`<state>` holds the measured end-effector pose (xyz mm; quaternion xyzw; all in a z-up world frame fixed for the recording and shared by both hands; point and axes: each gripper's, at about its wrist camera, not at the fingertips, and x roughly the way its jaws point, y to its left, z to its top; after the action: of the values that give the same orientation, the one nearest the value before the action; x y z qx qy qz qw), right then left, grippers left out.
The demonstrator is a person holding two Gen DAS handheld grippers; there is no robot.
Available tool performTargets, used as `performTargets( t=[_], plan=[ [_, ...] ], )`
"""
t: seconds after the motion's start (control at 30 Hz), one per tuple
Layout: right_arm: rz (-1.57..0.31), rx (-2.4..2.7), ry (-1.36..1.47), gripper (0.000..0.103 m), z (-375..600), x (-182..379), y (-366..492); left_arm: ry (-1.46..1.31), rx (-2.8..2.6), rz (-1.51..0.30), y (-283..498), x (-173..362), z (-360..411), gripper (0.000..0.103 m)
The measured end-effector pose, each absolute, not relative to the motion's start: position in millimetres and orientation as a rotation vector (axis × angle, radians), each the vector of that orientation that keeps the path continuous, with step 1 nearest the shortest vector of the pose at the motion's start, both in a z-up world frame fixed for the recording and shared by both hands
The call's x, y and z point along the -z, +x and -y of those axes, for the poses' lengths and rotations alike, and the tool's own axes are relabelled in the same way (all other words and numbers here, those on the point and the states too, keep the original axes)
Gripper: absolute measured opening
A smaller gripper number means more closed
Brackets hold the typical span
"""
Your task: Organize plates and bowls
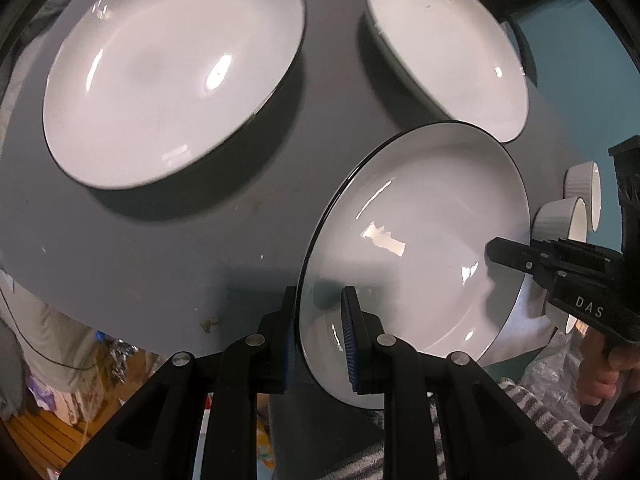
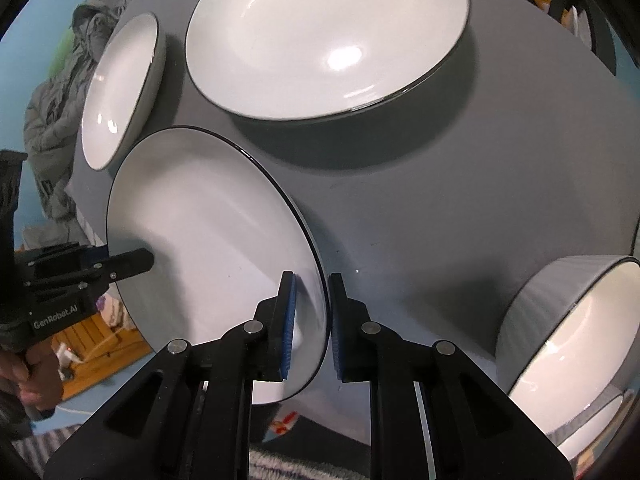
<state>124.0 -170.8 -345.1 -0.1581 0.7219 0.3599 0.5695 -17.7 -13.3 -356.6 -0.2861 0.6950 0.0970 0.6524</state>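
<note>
White black-rimmed plate (image 1: 420, 220); grey table (image 1: 160, 260); blue-padded tool (image 1: 320, 344).

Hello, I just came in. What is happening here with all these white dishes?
A person is tidying dishes on a grey table, holding a gripper in each hand. Both grippers are clamped on opposite rims of the same white plate: the left gripper on one edge, the right gripper on the other. A large plate, a shallow bowl and a ribbed bowl sit on the table around it.
</note>
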Motion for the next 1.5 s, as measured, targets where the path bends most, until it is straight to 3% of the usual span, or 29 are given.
performTargets(
  t=[0.83,1.5],
  plan=[
    [-1.615,-0.816,-0.313,0.015,158,310,178,-0.547,-0.186,-1.477,64,307,4,0.02],
    [-1.656,-0.799,-0.317,0.016,137,326,247,-0.521,-0.221,-1.518,123,332,-62,0.02]
  ],
)
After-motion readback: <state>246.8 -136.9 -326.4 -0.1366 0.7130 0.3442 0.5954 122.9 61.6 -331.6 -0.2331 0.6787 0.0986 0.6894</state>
